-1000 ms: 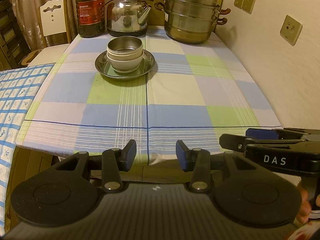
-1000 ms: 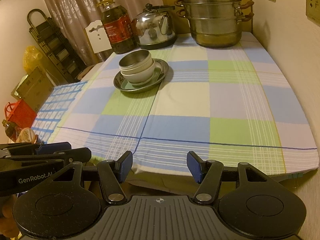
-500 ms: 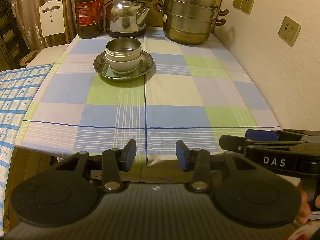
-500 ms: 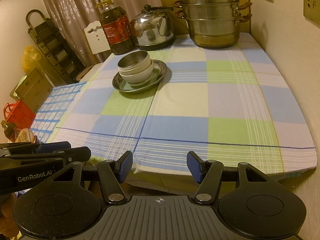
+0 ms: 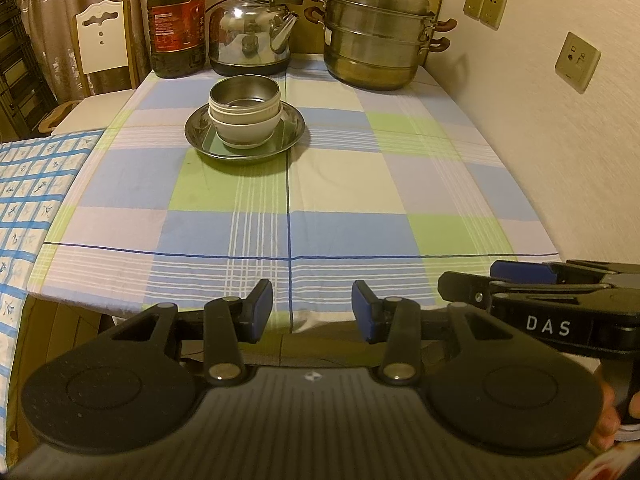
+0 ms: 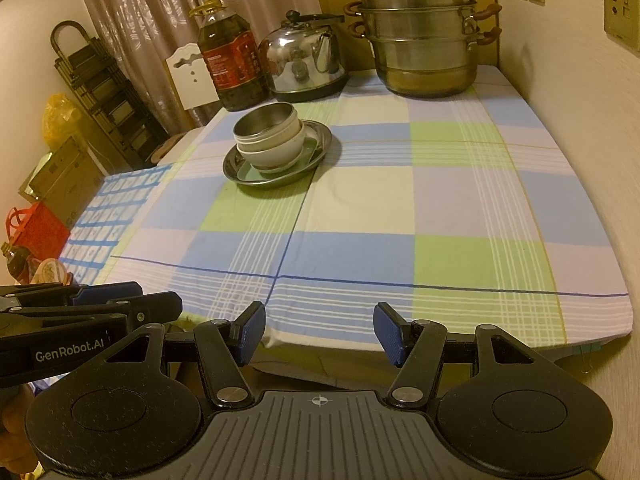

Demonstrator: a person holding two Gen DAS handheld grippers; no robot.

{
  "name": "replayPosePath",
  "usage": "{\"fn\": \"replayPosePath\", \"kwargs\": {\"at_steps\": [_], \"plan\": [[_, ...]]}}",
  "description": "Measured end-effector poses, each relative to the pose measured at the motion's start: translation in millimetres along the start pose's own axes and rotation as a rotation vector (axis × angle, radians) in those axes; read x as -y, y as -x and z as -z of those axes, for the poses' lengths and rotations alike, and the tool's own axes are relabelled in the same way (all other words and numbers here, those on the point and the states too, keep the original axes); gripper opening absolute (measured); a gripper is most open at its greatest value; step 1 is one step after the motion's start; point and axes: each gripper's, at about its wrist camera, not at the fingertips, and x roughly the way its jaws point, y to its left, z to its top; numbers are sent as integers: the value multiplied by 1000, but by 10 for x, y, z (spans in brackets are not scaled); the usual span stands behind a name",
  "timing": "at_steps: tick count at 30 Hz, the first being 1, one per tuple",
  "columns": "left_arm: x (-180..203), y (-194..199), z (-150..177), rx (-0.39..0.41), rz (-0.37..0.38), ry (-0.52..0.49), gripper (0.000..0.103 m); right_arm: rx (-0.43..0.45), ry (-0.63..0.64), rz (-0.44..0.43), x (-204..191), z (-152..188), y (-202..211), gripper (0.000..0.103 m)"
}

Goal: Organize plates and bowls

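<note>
Both hand-held grippers hang at the near edge of the checked tablecloth [image 5: 328, 184], the left gripper [image 5: 312, 311] and right gripper [image 6: 319, 333] each parted and empty. Farther back, stacked bowls [image 5: 244, 110] sit on a steel plate [image 5: 290, 136]; behind stand an oil bottle [image 5: 176, 20], kettle [image 5: 250, 30] and steamer pot [image 5: 376, 36].

We hold the left gripper [image 5: 312, 312] with jaws apart and empty at the table's [image 5: 460, 184] near edge; toward the far edge a steel bowl [image 5: 244, 94] sits nested in a white bowl [image 5: 245, 130] on a metal plate [image 5: 290, 136].
</note>
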Motion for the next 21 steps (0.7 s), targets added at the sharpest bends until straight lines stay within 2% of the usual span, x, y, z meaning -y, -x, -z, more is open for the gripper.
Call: {"fn": "replayPosePath", "kwargs": {"at_steps": [21], "plan": [[15, -16, -12, -1, 2, -1, 41, -1, 0, 0, 12, 3, 3, 60]]}}
